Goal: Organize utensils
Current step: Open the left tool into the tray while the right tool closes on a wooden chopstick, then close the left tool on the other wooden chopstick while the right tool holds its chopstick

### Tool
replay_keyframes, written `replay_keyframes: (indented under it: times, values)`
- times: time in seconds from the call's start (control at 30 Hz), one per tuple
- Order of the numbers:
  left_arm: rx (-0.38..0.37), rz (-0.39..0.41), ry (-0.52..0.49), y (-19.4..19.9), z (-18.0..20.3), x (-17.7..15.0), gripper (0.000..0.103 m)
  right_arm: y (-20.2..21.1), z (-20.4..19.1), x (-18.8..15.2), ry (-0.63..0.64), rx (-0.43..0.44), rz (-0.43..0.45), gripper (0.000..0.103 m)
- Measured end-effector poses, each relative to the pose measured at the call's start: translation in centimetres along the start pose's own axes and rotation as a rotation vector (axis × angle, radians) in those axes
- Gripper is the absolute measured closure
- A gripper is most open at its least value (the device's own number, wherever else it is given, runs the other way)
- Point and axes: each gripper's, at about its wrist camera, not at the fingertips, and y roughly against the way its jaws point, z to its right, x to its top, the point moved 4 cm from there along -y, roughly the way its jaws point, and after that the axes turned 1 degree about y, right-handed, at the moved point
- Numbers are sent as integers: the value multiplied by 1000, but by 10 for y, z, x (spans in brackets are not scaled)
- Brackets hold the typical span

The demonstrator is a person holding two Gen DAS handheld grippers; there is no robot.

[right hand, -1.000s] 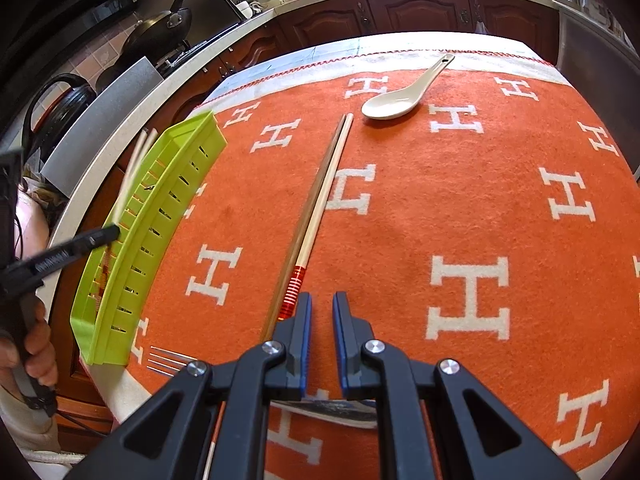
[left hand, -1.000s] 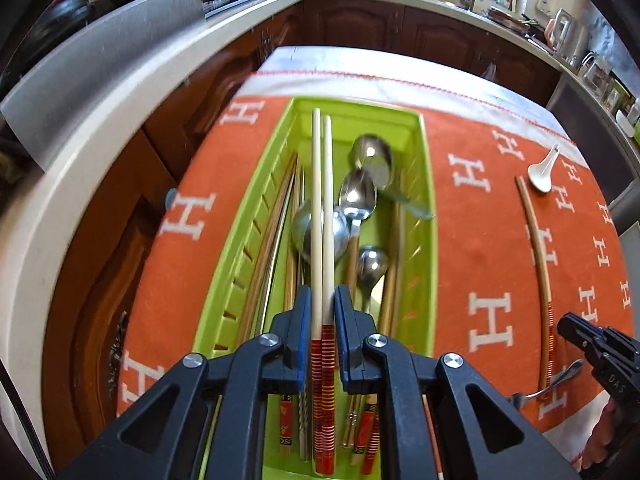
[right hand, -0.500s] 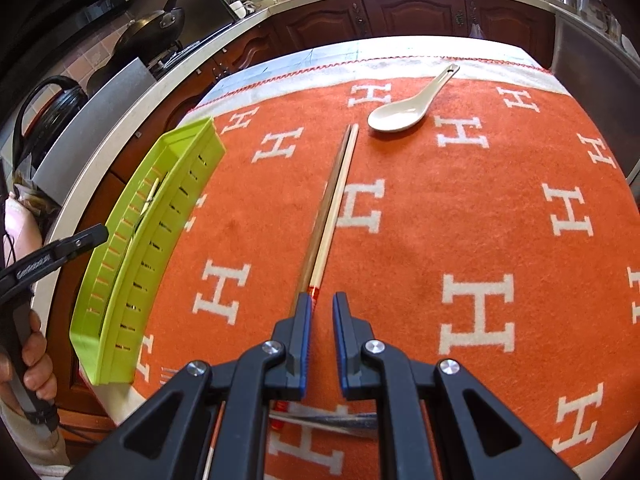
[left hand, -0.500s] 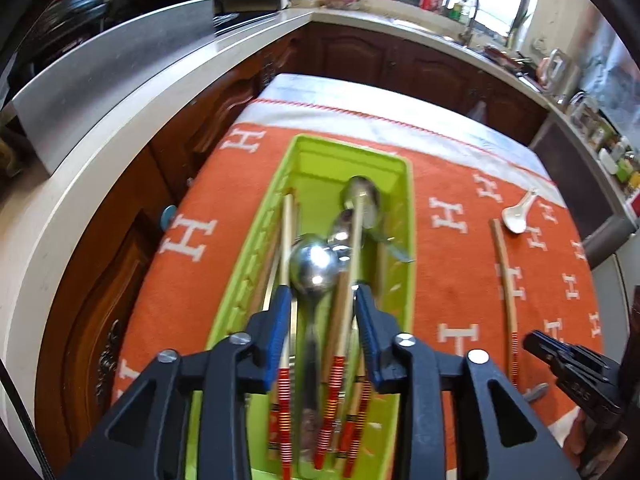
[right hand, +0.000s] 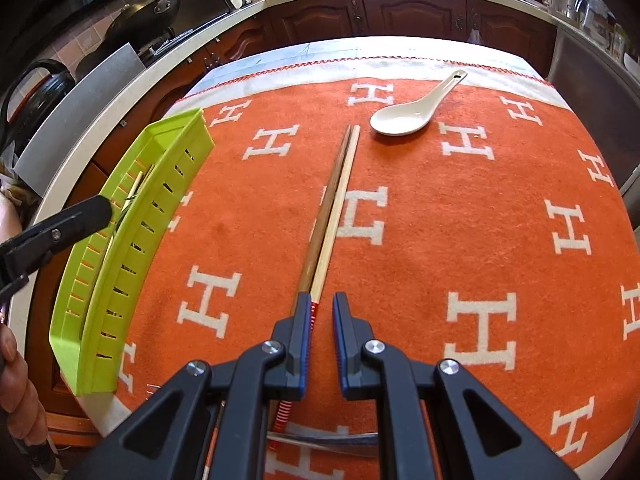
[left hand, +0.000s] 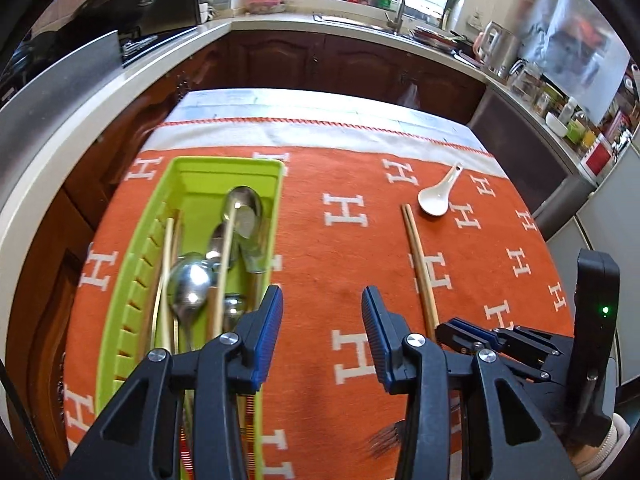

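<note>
Utensils point(left hand: 224, 256) jumbled in lime-green slotted tray point(left hand: 132, 304)

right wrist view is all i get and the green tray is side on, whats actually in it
Observer: The green tray holds several metal spoons and light chopsticks, all lying lengthwise.
Operator: is the left gripper carrying anything
Observer: No. The left gripper is open with nothing between its pads; through the gap you see only the orange cloth, just right of the tray.
Operator: any room left in the tray
Observer: Yes, the far end of its floor is bare green beyond the topmost spoon bowl.
</note>
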Motion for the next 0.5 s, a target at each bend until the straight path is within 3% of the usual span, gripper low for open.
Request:
replay_keyframes:
  times: [0.33,0.5]
  values:
    - [-1,-38,21,-16,3,-3,63,0,-11,11,98,-111,55,92]
    - [-10,-57,19,-23,9,-4,63,-11,-6,8,125,-170,38,91]
